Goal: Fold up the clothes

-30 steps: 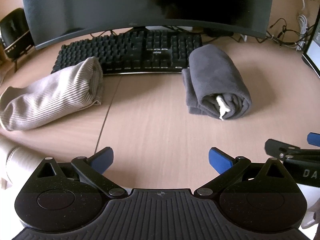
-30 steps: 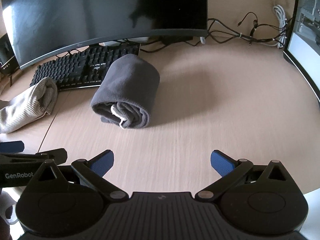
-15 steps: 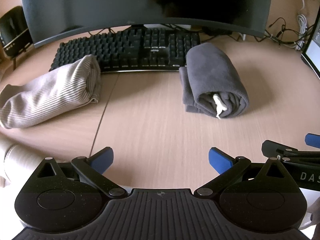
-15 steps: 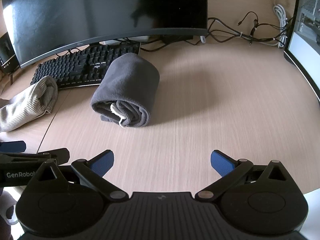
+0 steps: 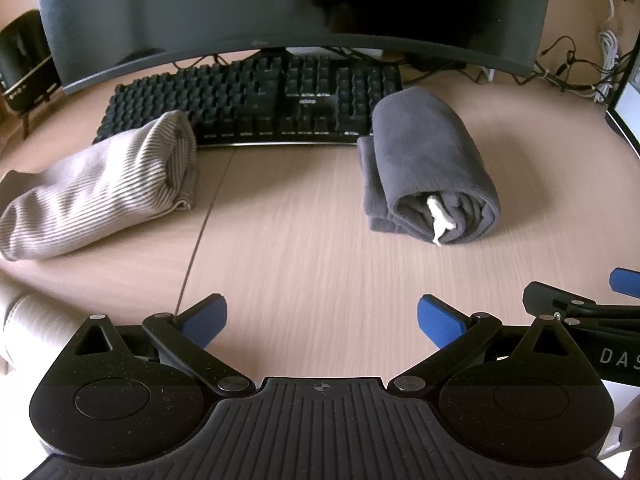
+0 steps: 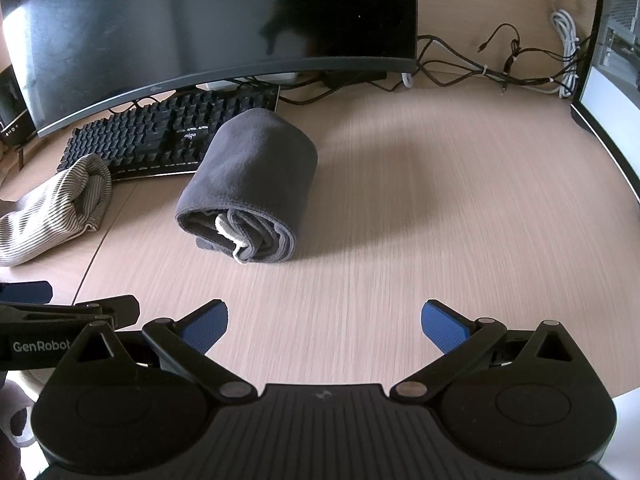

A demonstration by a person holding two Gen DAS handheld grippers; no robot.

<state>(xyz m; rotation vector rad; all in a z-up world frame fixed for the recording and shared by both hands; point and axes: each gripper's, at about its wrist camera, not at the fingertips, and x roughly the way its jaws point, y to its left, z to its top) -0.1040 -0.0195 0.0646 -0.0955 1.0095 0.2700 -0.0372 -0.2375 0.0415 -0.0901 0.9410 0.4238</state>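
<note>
A: Where's the clothing sitting relative to the left tool (image 5: 322,314)?

B: The rolled grey garment (image 5: 430,174) lies on the table (image 5: 300,248), ahead of that tool and off to its right, well apart from the blue pads. Its rolled end faces the camera, with a white drawstring (image 5: 440,220) poking out. The far end of the roll touches the front edge of the black keyboard (image 5: 256,100).

A: And the striped one?

B: The striped beige garment (image 5: 96,188) is rolled too, lying far left of the left tool, its open end just beside the keyboard's near edge. Neither tool touches any cloth.

A: What about the right tool (image 6: 324,322)?

B: From its view the grey roll (image 6: 252,176) is ahead and to the left, again well clear of the pads. The striped piece (image 6: 56,208) sits further left, near the edge of the view.

A: How do the jaws stand?

B: Both tools have their fingers spread wide, with nothing but bare table between them. The two tools hang side by side over the near table edge; each shows at the margin of the other's view.

A: Anything behind?

B: A dark curved monitor (image 5: 280,0) stands over the keyboard, and a tangle of cables (image 6: 500,68) runs along the far right
</note>
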